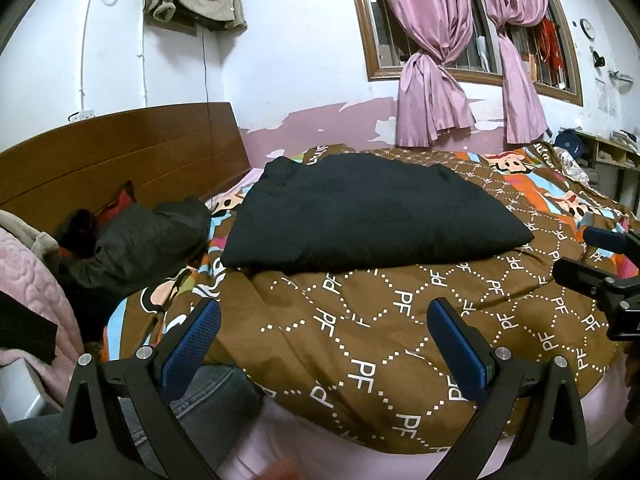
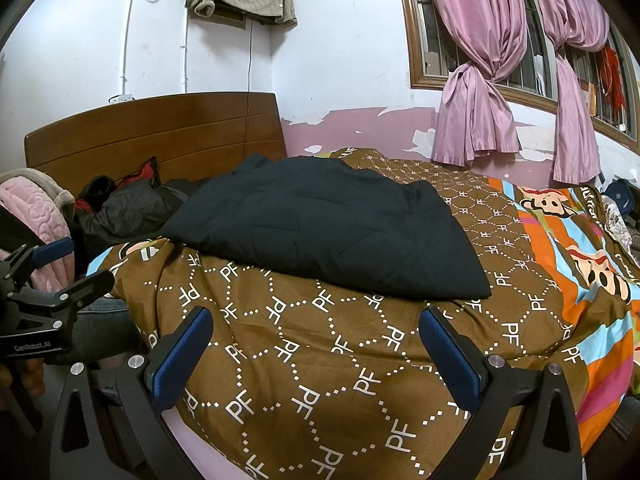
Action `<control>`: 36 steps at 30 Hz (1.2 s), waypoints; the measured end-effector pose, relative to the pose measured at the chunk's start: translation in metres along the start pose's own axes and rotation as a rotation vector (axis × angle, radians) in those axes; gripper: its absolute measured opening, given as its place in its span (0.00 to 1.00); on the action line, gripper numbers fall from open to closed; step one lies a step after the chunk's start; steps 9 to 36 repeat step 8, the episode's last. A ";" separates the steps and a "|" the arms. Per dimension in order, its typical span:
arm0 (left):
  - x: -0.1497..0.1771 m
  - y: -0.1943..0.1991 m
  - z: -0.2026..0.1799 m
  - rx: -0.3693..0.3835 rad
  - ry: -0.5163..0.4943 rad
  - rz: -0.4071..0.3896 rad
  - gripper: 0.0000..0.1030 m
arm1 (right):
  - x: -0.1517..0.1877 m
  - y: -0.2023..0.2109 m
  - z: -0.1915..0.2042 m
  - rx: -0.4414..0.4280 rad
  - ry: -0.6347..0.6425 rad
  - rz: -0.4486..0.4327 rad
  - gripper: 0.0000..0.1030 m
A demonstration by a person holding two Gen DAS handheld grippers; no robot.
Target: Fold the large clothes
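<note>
A black padded garment (image 1: 360,212) lies folded into a flat rectangle on the brown patterned bedspread (image 1: 360,340); it also shows in the right wrist view (image 2: 332,232). My left gripper (image 1: 324,312) is open and empty, held over the bed's near edge, well short of the garment. My right gripper (image 2: 316,320) is open and empty too, just short of the garment's near edge. The right gripper also shows at the right edge of the left wrist view (image 1: 600,264), and the left gripper at the left edge of the right wrist view (image 2: 48,276).
A dark grey jacket (image 1: 148,240) lies crumpled by the wooden headboard (image 1: 120,152). A pink blanket (image 1: 36,280) hangs at the left. Pink curtains (image 1: 436,80) hang at a barred window behind the bed. A shelf with clutter (image 1: 612,152) stands far right.
</note>
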State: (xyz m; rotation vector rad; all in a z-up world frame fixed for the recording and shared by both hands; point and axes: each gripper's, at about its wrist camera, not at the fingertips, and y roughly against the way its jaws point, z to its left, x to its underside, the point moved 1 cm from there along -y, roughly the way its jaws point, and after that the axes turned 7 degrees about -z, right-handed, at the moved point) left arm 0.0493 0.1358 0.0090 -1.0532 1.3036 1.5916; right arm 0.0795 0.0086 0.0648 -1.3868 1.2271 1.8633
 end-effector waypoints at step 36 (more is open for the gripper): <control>0.001 -0.003 0.005 -0.006 -0.008 0.000 0.98 | 0.000 0.000 0.000 0.001 0.000 0.000 1.00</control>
